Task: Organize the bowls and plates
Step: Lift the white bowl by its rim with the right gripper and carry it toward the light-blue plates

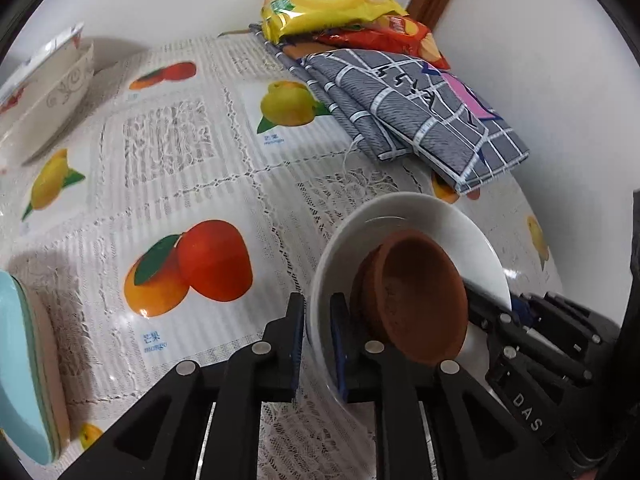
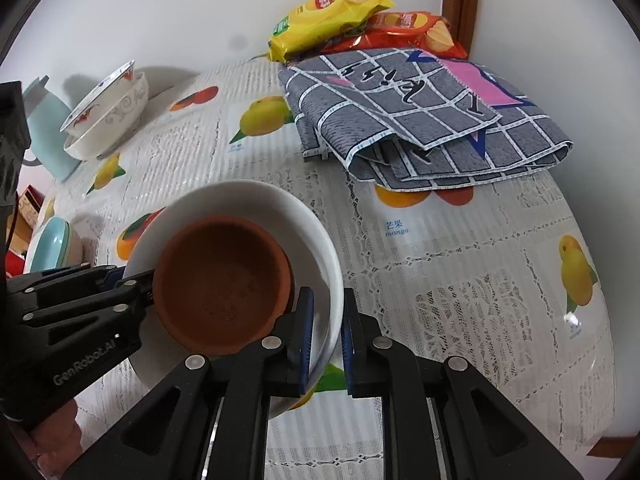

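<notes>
- We have the white bowl (image 2: 316, 240) pinched by its rim from two sides: the left gripper (image 1: 317, 344) has one finger inside and one outside the wall, and the right gripper (image 2: 326, 340) does the same on the opposite side, both closed on it.
- The bowl appears lifted and tilted above the fruit-print tablecloth (image 1: 192, 168), and the terracotta dish (image 2: 222, 280) sits loose inside it, leaning against the white wall.
- Our main worry is that loose dish: if we tilt the bowl further, it could slide toward the low side or tip over the rim onto the table.
- The glazed rim looks slick, so thin pads (image 2: 306, 332) on it may slip if either hand pulls or twists unevenly; the bowl would then swing on the other grip.
- If our hands drift apart or rotate against each other, one grip could peel off the rim.
- The stacked patterned bowls (image 2: 108, 116) stand far back on the left and the pale blue plates (image 2: 50, 246) near the left edge; swinging that way carelessly could knock them.
- The folded checked cloth (image 2: 432, 120) and crisp packets (image 2: 332, 16) lie well apart, so we judge them little risk.
</notes>
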### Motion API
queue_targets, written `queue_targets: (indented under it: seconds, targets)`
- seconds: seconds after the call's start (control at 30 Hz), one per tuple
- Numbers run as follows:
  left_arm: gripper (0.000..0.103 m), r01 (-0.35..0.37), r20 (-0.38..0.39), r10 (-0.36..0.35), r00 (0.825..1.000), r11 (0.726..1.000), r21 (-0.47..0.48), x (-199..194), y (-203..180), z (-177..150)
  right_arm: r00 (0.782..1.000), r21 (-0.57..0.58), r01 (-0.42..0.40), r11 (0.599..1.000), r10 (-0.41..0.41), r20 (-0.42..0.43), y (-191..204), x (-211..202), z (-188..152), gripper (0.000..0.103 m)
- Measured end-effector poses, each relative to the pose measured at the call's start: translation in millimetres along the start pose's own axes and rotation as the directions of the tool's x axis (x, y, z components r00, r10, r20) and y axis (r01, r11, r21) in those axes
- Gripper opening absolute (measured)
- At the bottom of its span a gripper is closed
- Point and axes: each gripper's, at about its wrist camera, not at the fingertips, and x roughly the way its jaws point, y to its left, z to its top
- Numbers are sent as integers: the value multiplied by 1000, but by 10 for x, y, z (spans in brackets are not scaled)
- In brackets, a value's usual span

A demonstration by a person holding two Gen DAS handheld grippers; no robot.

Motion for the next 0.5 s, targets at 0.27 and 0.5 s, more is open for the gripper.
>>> queue_targets:
  seconds: [0.27,0.5]
  targets:
    - [10,48,57,-48,997,999,-15,6,53,-12,999,41,-8,999,7,31,-20,30,-33,13]
    - [10,49,45,-48,998,999,-24,8,75,-8,998,89,-47,995,44,40,-67,4,-22,12]
